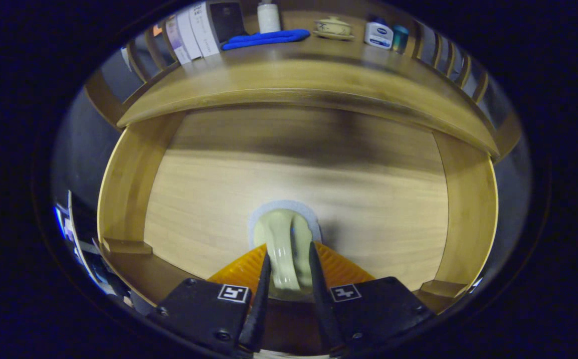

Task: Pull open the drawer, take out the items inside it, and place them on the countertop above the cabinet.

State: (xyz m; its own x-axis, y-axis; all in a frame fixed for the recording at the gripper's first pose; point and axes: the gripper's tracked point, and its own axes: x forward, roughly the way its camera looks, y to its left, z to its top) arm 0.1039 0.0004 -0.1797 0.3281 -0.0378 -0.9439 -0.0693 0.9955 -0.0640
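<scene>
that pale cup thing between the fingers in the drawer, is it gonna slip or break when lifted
The pale glazed cup looks ceramic, so probably rigid and breakable if dropped. Its glossy surface may be slippery. The gripper has its fingers closed on a thin curved part, apparently the handle, so the cup might swing or tilt when lifted out of the drawer.

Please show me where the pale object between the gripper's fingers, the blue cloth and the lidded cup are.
pale object (285, 249): gripper view, its middle, between the fingers.
blue cloth (266, 39): gripper view, its middle, on the countertop.
lidded cup (333, 26): gripper view, its body.
</scene>
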